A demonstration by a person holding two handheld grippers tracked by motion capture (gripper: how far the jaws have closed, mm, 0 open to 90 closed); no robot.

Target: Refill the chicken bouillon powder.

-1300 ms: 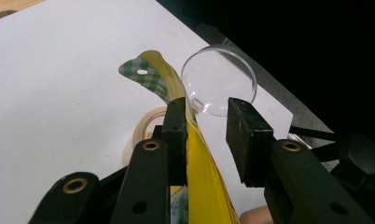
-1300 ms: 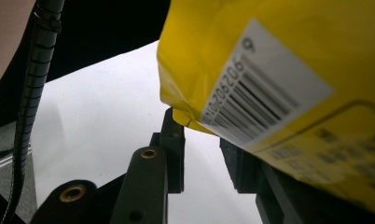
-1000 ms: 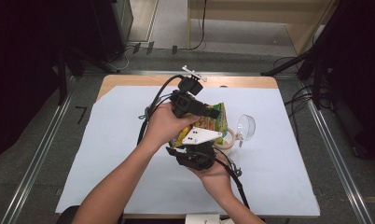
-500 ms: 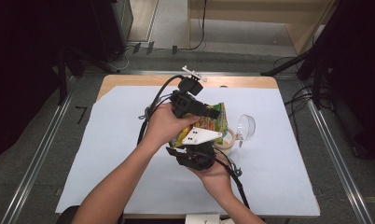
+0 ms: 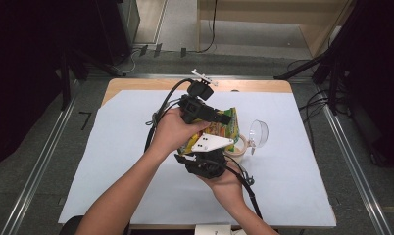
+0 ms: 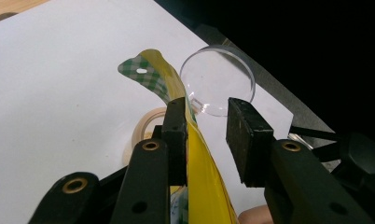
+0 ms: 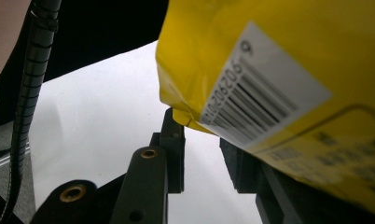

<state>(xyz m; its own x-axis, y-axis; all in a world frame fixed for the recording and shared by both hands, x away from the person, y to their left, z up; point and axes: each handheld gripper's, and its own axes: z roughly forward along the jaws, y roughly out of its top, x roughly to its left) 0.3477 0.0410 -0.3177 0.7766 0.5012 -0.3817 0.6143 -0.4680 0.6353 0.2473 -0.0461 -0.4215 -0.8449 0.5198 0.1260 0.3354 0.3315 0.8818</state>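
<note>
The counter (image 5: 111,166), under a white sheet, spreads beneath both tongs. A yellow snack bag (image 5: 223,131) hangs above it between the two. The left tongs (image 6: 206,135) stand apart, the bag's upper edge lying against one jaw with a gap to the other. The right tongs (image 7: 202,149) sit just under the bag's lower corner; whether they pinch it I cannot tell. Beyond the left tongs lies a clear round lid (image 6: 218,79); nearer, below the bag, a tape roll (image 6: 143,126).
</note>
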